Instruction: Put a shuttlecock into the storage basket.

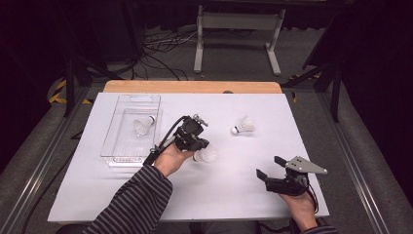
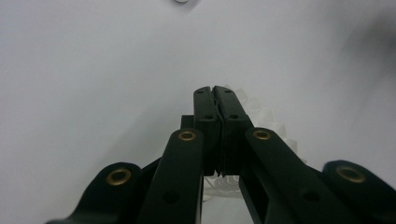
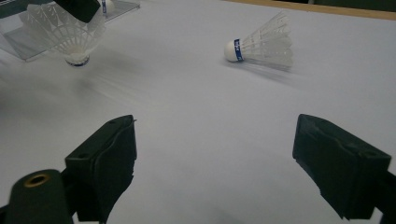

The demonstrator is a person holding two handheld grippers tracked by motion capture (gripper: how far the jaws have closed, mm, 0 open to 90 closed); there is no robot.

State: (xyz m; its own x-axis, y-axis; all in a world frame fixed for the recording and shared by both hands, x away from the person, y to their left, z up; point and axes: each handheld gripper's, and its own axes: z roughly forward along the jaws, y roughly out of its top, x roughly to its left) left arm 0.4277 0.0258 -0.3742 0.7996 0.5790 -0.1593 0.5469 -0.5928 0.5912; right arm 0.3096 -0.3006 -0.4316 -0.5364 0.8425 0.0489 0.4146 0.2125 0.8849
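Note:
My left gripper (image 1: 198, 146) is shut on the feather skirt of a white shuttlecock (image 1: 206, 155) near the middle of the white table top (image 1: 243, 195). In the left gripper view the jaws are pressed together (image 2: 215, 93), with white feathers (image 2: 264, 119) showing behind them. The right gripper view has this shuttlecock (image 3: 63, 30) at top left, cork down, just above the table. A second shuttlecock (image 1: 243, 126) (image 3: 264, 44) lies on its side farther back. A third (image 1: 143, 126) rests in the clear tray (image 1: 114, 151). My right gripper (image 1: 270, 168) (image 3: 215, 144) stands open and empty at the front right.
The clear plastic tray sits at the table's left, its corner (image 3: 18, 44) also in the right gripper view. A wooden edge (image 1: 192, 87) runs along the table's far side. Bare white surface lies between the two grippers.

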